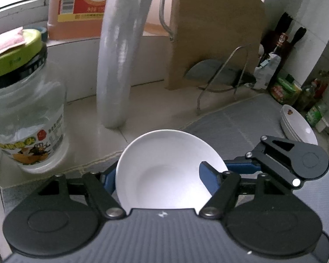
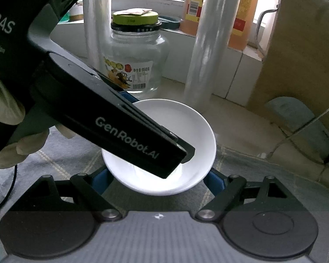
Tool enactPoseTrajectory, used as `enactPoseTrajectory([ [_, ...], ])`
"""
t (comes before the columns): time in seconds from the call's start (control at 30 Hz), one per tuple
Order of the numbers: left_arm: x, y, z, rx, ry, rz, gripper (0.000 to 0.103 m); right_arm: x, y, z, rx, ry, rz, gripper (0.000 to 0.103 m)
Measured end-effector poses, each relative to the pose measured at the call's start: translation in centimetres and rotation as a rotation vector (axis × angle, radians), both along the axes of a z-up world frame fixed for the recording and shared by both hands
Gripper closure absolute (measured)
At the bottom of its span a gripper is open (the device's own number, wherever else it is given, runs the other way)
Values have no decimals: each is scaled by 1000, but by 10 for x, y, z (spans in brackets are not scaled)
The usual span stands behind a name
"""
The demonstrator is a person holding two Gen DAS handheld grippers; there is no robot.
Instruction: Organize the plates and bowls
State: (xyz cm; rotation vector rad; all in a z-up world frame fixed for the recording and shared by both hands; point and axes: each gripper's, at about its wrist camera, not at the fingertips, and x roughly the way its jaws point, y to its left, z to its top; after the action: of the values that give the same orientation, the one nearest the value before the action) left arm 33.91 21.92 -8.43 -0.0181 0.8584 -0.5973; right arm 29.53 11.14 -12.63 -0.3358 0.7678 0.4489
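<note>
A small white bowl rests low over the grey mat, and both grippers have hold of it. My left gripper is shut on the bowl: one blue finger is outside the left rim, the other lies inside. In the right wrist view this left gripper reaches in from the upper left, held by a gloved hand. My right gripper clasps the near part of the bowl, its blue fingers touching both sides. A stack of white plates sits at the far right.
A glass jar with a green lid stands left of the bowl, with a tall roll of clear film behind it. A wooden cutting board leans by a wire dish rack. Condiment bottles line the right wall and an oil bottle the sill.
</note>
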Motion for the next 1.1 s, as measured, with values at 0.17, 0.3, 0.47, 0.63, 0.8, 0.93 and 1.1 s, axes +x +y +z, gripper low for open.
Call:
enactPoseTrajectory([
  [0.17,-11,-5,8,-8,-9,-4,29,-12,-6,10,13,-2,2,12],
  [0.3,-22,-11,14,-9,-15,-6,29,-24,-12,18,17,-12,7,12],
  [0.47,-39,-23,23,0,-27,-11,29,-41,-24,26,24,-23,14,12],
  [0.63,-59,-37,34,12,-49,-10,29,-63,-39,35,33,-39,31,12],
  [0.8,-78,-49,43,23,-65,-11,29,-83,-51,42,42,-55,43,12],
  [0.93,-92,-57,47,32,-71,-7,29,-96,-59,46,48,-58,51,12],
  [1.1,-107,-68,52,38,-75,-9,29,-112,-70,51,52,-67,58,12],
])
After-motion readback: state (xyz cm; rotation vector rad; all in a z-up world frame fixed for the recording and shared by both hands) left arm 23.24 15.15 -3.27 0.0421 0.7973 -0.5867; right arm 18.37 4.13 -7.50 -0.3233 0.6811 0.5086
